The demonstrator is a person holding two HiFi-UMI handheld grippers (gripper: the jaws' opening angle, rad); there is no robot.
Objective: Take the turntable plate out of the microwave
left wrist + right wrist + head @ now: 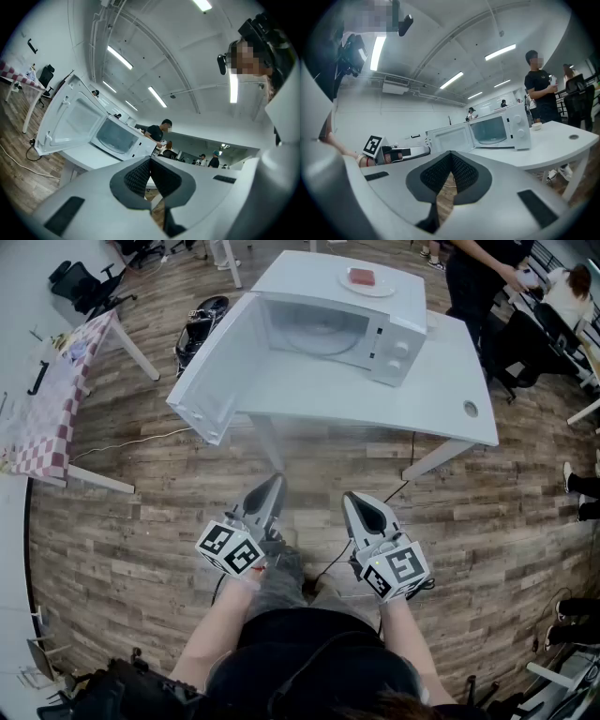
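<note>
A white microwave (337, 329) stands on a white table (412, 409) with its door (217, 371) swung wide open to the left. Inside, the glass turntable plate (314, 336) lies flat in the cavity. My left gripper (274, 482) and right gripper (353, 500) are held low over the floor, well short of the table, both shut and empty. In the left gripper view the microwave (117, 137) and its open door (70, 119) lie ahead past the left gripper (150, 160). In the right gripper view the microwave (497, 129) is ahead to the right of the right gripper (451, 154).
A plate with red food (366, 280) sits on top of the microwave. A person in black (478, 277) stands at the table's far right. A checked-cloth table (47, 399) is at the left, office chairs (89, 282) behind it. Cables (131, 442) run over the wooden floor.
</note>
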